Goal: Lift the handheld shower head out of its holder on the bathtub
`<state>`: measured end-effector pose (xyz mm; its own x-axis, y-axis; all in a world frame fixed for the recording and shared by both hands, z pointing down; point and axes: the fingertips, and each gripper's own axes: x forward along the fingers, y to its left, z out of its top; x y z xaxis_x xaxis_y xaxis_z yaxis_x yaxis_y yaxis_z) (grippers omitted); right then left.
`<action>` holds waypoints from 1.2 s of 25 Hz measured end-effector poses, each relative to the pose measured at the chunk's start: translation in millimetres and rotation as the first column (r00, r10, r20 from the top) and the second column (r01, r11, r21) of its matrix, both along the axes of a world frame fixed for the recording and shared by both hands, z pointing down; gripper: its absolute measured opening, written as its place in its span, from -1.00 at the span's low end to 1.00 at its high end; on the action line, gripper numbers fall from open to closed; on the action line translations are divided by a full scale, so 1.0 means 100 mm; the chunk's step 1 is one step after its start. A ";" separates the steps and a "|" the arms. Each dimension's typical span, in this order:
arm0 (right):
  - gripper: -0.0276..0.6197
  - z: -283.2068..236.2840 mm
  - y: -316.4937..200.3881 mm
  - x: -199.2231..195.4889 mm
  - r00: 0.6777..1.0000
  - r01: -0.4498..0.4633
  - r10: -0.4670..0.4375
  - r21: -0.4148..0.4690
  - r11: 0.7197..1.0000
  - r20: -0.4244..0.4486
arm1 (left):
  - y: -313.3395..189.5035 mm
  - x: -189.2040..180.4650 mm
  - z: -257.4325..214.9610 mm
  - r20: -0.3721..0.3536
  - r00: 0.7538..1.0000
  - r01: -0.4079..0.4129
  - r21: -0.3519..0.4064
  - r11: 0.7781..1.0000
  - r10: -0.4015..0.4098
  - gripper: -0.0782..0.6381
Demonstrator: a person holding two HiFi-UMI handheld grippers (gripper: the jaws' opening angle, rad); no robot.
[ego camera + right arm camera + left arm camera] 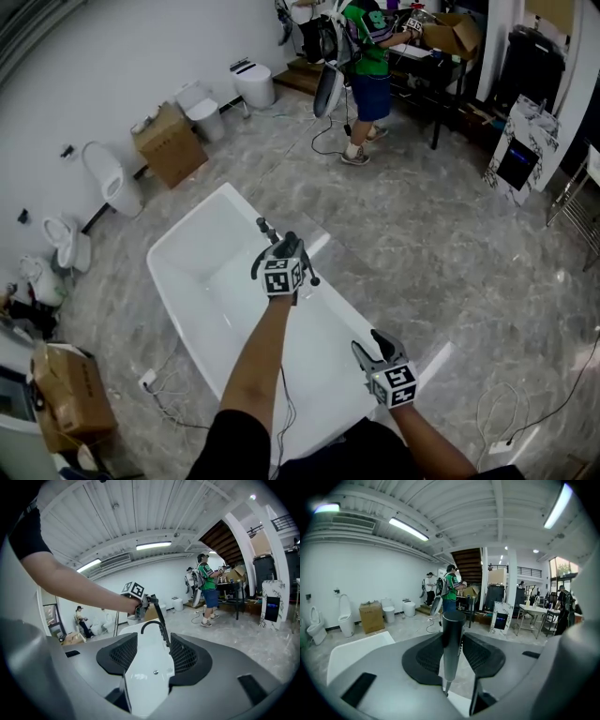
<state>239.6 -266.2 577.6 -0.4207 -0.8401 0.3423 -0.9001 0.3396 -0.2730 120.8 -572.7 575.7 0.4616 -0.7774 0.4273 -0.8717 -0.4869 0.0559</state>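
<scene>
- Grey marble floor [441, 234] surrounds a white bathtub [184, 246] in the head view. The left hand-held gripper [274, 246] hovers over the tub's right rim, and the dark shower head [264, 228] pokes past it towards the far end. The right hand-held gripper [367, 342] hangs nearer, by the same rim.
- Left gripper view: the pads pinch the shower head [453, 639], which stands upright with its thin end down.
- Right gripper view: the right hand-held gripper [153, 656] is spread with nothing between its jaws. The bathtub [145, 681] and a black faucet [149, 623] lie beyond.
</scene>
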 end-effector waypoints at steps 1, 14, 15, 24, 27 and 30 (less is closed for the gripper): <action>-0.27 -0.03 0.01 -0.01 1.000 -0.002 0.002 -0.002 1.000 0.007 | 0.00 0.00 -0.09 -0.012 1.000 0.006 0.005 1.000 -0.005 -0.44; -0.63 -0.47 0.32 -0.11 0.999 -0.031 0.030 0.058 0.998 0.030 | 0.19 -0.13 -1.25 0.003 1.000 -0.004 0.145 0.989 0.003 -0.44; -0.73 -0.47 0.37 -0.14 0.999 -0.026 0.024 0.055 0.998 0.024 | 0.22 -0.16 -1.32 0.001 1.000 -0.006 0.153 0.988 0.006 -0.44; -0.89 -0.60 0.62 -0.30 0.998 -0.027 0.031 0.072 0.997 -0.061 | 0.33 -0.31 -1.93 -0.027 1.000 -0.001 0.214 0.977 0.007 -0.45; -0.89 -0.71 0.65 -0.24 0.990 -0.050 0.066 0.125 0.991 -0.128 | 0.35 -0.38 -2.08 -0.039 0.999 0.004 0.226 0.974 0.005 -0.45; -0.90 -0.77 0.65 -0.23 0.988 -0.060 0.079 0.143 0.988 -0.131 | 0.33 -0.48 -2.27 -0.035 0.999 0.009 0.241 0.971 0.000 -0.45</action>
<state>217.0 -201.5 500.8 -0.3177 -0.9089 0.2703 -0.9481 0.3013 -0.1015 72.7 -540.1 349.2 0.4690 -0.8576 0.2111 -0.8736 -0.4856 -0.0323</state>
